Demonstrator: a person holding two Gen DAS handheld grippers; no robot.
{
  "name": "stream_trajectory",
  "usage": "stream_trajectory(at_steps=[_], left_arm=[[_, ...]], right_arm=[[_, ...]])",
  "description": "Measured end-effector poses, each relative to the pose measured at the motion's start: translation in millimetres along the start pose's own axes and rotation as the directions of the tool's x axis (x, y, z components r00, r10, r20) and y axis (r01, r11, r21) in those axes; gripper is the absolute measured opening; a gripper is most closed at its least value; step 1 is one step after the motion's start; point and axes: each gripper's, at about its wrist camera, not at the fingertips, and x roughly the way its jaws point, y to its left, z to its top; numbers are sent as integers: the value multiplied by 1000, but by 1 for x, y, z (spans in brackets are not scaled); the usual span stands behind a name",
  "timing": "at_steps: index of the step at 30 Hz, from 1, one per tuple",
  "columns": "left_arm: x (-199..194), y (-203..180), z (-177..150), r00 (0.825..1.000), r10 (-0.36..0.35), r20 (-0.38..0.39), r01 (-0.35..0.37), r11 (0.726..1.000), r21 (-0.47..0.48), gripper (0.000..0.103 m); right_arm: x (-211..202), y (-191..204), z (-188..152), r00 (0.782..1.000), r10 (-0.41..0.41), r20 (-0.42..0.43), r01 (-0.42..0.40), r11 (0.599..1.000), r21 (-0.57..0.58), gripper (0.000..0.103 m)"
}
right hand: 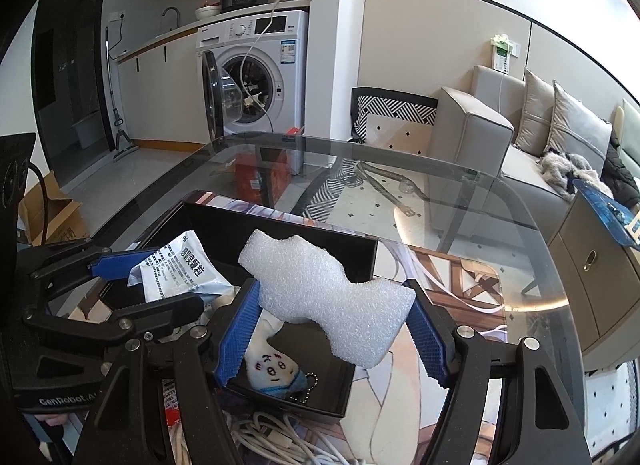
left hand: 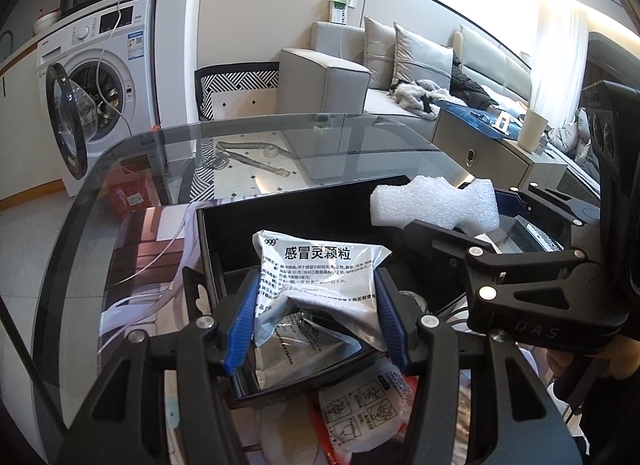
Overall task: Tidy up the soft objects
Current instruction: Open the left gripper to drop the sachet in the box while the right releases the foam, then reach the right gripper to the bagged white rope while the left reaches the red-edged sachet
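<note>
1. The left gripper [left hand: 316, 317] had its 2 blue fingers [left hand: 240, 329] closed on a silver medicine sachet [left hand: 320, 269], held above the black box [left hand: 304, 209].
2. The right gripper [right hand: 336, 325] clamped a white foam piece [right hand: 332, 297] between its fingers, over the same box, at 2 o'clock of the sachet.
3. A small plush toy [right hand: 276, 369] lay inside the box on the glass counter [right hand: 440, 201].

Your foam block [right hand: 332, 297] hides most of the plush toy [right hand: 276, 369] in the black box [right hand: 344, 397]; the cables [right hand: 276, 441] run off the near edge.
</note>
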Motion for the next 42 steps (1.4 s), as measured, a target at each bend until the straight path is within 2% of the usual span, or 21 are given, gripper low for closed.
stream_trajectory(at_steps=[6, 8, 9, 13, 15, 17, 19, 30, 42], left_arm=[[-2, 3, 0, 1000, -9, -5, 8, 1000, -24, 56], [-5, 5, -1, 1000, -23, -1, 23, 999, -38, 58], [-7, 5, -1, 1000, -29, -1, 29, 999, -41, 59], [-12, 5, -1, 999, -38, 6, 38, 998, -48, 77], [-16, 5, -2, 999, -49, 14, 50, 997, -54, 84], [-21, 2, -1, 998, -54, 26, 56, 997, -52, 96], [-26, 0, -2, 998, -49, 39, 51, 997, -52, 103], [-48, -7, -20, 998, -11, 70, 15, 998, -54, 103], [-58, -20, -52, 998, 10, 54, -9, 1000, -24, 103]], right_arm=[[3, 4, 5, 999, 40, 12, -40, 999, 16, 73], [2, 3, 5, 999, 37, 17, -38, 999, 22, 79], [1, 1, 5, 999, 31, 21, -32, 999, 27, 86], [-9, -4, 3, 999, 34, 35, -36, 999, 39, 95], [-16, -7, -1, 999, 23, 42, -24, 999, 39, 96], [-24, -9, -4, 999, 17, 45, -19, 999, 39, 99], [-32, -11, -10, 999, 14, 52, -16, 999, 39, 102], [-68, -25, -51, 999, 12, 36, -14, 997, 72, 102], [-86, -18, -86, 997, 78, 15, -79, 992, 97, 102]])
